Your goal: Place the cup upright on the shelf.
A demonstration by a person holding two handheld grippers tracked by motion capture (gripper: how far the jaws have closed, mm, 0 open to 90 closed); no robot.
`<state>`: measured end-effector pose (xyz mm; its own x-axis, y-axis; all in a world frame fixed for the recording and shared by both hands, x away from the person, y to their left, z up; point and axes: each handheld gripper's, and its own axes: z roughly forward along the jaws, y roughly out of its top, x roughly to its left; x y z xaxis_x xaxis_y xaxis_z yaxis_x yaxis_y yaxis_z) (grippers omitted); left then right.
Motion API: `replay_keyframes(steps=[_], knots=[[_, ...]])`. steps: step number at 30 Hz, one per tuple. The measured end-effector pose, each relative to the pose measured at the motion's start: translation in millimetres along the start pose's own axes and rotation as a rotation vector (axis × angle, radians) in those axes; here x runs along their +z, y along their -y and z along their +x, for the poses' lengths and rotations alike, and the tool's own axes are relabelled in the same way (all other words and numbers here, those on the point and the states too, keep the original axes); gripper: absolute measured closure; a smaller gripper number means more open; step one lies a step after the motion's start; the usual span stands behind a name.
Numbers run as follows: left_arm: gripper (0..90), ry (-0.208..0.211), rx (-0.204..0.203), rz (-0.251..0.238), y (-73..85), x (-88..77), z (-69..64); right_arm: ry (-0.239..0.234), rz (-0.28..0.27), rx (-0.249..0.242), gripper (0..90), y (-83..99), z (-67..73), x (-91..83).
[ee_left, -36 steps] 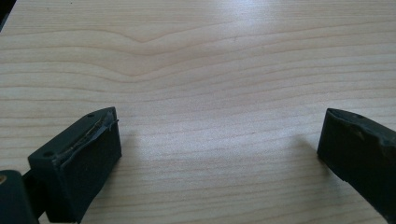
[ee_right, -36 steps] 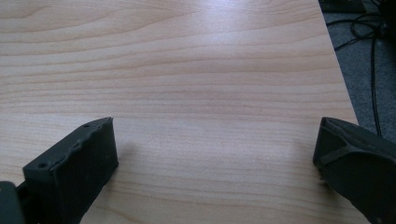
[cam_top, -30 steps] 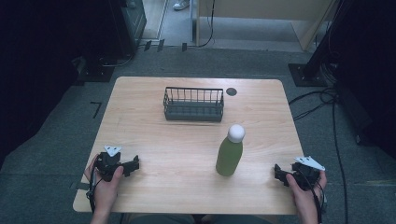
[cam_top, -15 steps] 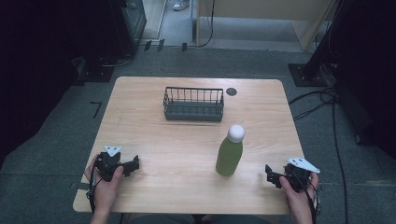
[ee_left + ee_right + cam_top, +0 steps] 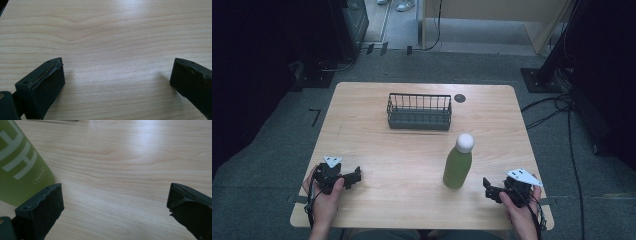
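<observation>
Right hand-held gripper [image 5: 490, 190] slid leftward toward green bottle [image 5: 458, 162]; left hand-held gripper [image 5: 354, 176] unmoved. Left: low on desk [image 5: 377, 150] near front-left corner, jaws wide, empty. Bottle upright (white cap) right of centre. Right: jaws wide, empty, just beside bottle base.

You're working in a lab or studio space: 1 bare wooden tabletop [image 5: 377, 110] on grey carpet [image 5: 272, 165], cables [image 5: 557, 107] trailing past dark equipment stands [image 5: 552, 65].

Bare tabletop [image 5: 412, 165] between both hands; green bottle [image 5: 458, 165] upright just beside the right tongs [image 5: 488, 190].
</observation>
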<state>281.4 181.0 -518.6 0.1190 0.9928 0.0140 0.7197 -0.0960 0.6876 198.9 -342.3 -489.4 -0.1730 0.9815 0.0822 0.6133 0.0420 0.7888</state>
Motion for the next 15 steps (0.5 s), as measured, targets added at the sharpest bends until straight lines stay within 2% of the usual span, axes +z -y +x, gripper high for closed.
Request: replay_keyframes(steps=[15], knots=[[0.1,-0.001,-0.001,-0.001,0.0,0.1,-0.1,-0.099,-0.020,-0.043,1.0,-7.0,32.5,-4.7]])
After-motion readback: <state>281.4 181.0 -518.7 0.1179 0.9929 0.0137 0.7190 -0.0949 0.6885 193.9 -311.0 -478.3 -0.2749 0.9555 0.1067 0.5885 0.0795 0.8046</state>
